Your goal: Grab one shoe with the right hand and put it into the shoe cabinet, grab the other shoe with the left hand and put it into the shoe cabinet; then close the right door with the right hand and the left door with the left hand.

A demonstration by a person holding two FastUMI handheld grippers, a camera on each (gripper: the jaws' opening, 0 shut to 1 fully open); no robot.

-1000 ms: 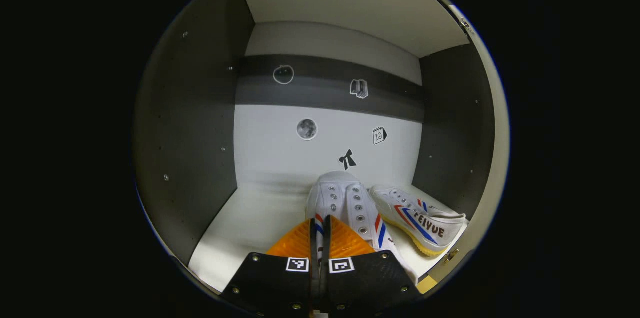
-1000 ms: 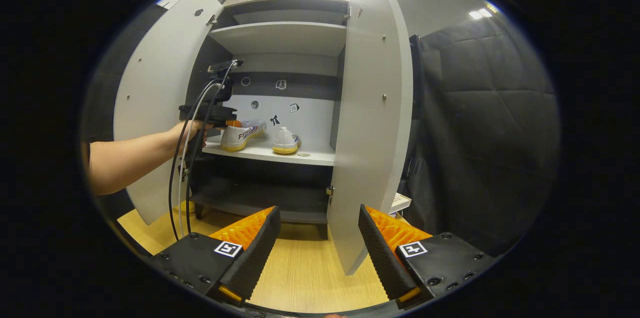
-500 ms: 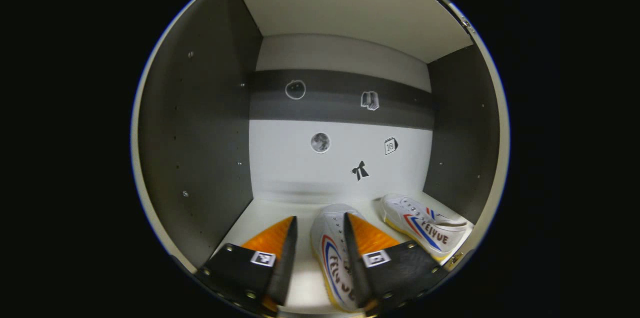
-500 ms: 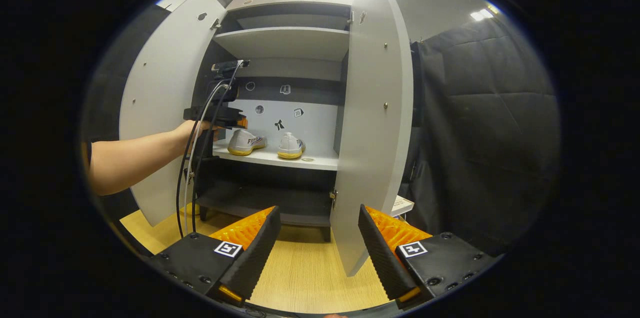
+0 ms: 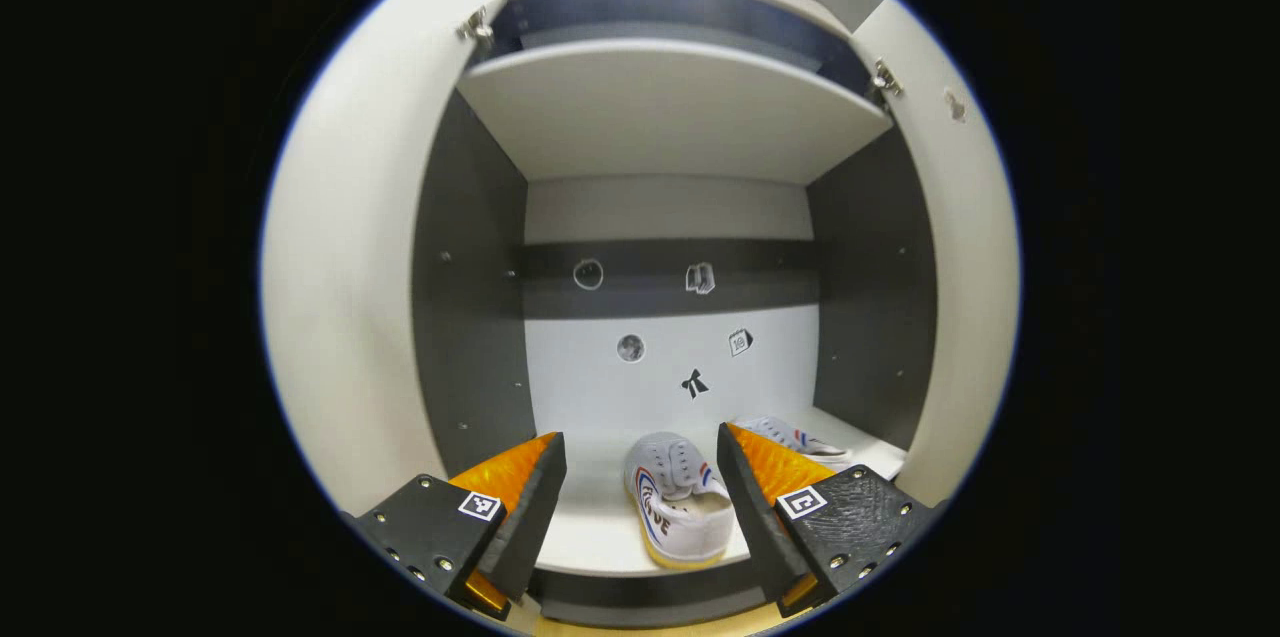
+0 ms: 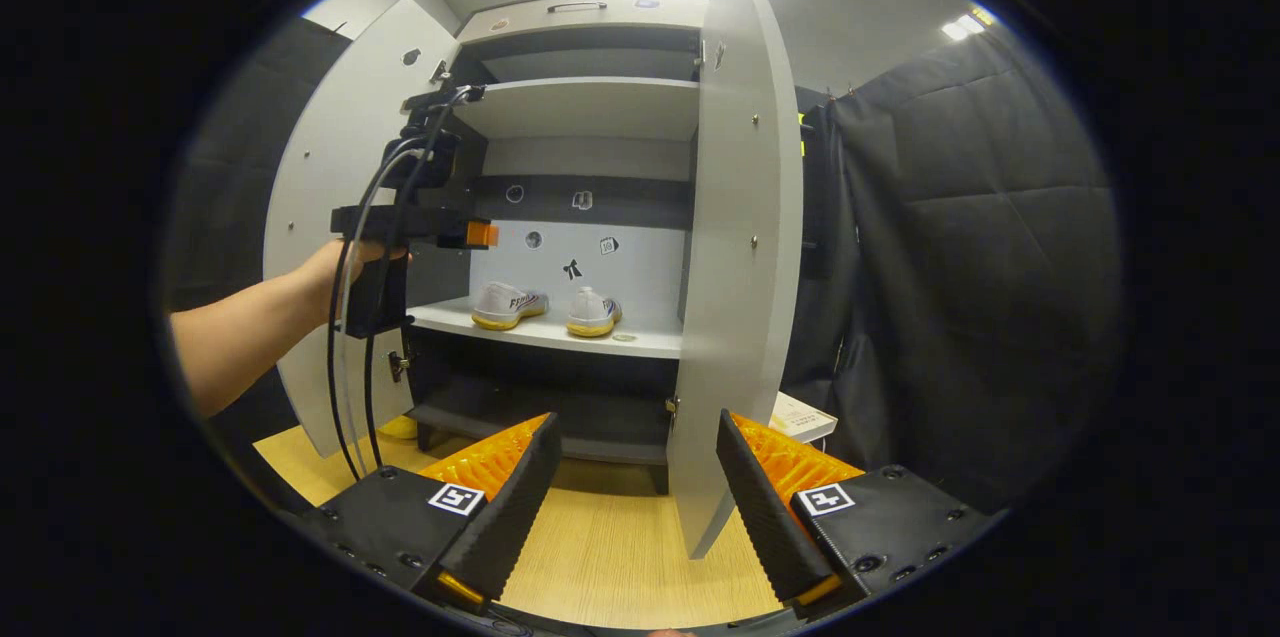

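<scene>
Both shoes (image 6: 545,307) sat mid-frame on the shelf; both grippers (image 6: 632,487) gaped empty, so right door (image 6: 735,247) probably came next.

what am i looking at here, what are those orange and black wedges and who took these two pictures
Each wedge pair is the two fingers of a hand-held gripping tool; a camera rides on each tool. The left gripper view looks past the left tool, open and holding nothing, into a cabinet. Two shoes sit on its shelf: one between the fingers but untouched, one farther right. The right gripper view, from farther back, shows the right tool, also open and holding nothing, both doors open, and a person's hand holding the left tool.
</scene>
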